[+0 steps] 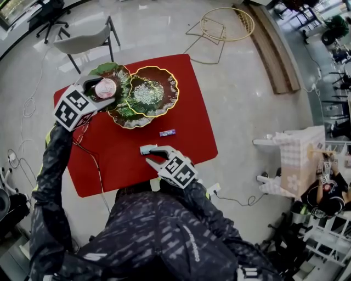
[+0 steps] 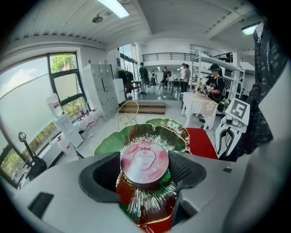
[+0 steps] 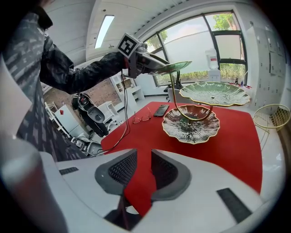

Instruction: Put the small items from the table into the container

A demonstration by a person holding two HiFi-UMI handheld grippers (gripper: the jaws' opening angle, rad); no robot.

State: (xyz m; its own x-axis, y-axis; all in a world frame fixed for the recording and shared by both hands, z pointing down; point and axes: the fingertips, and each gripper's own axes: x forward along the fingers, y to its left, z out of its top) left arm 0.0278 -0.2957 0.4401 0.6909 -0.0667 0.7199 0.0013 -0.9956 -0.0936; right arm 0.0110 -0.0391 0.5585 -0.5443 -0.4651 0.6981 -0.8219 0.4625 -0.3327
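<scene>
A glossy pale floor (image 1: 247,110) surrounds the red tabletop (image 1: 126,164). A grey chair (image 1: 88,38), a gold wire chair (image 1: 225,24) and a low wooden platform (image 1: 271,46) stand nearby. Tall windows (image 2: 27,95) and a ceiling strip light (image 2: 116,7) brighten the room.

Matt, smooth red cloth (image 1: 123,164). Glossy leaf dishes (image 1: 159,82) with gold metal rims. Smooth, glossy lid on round tin (image 2: 144,160).

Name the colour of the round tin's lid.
The round tin lid is pink; left gripper view shows it best.
</scene>
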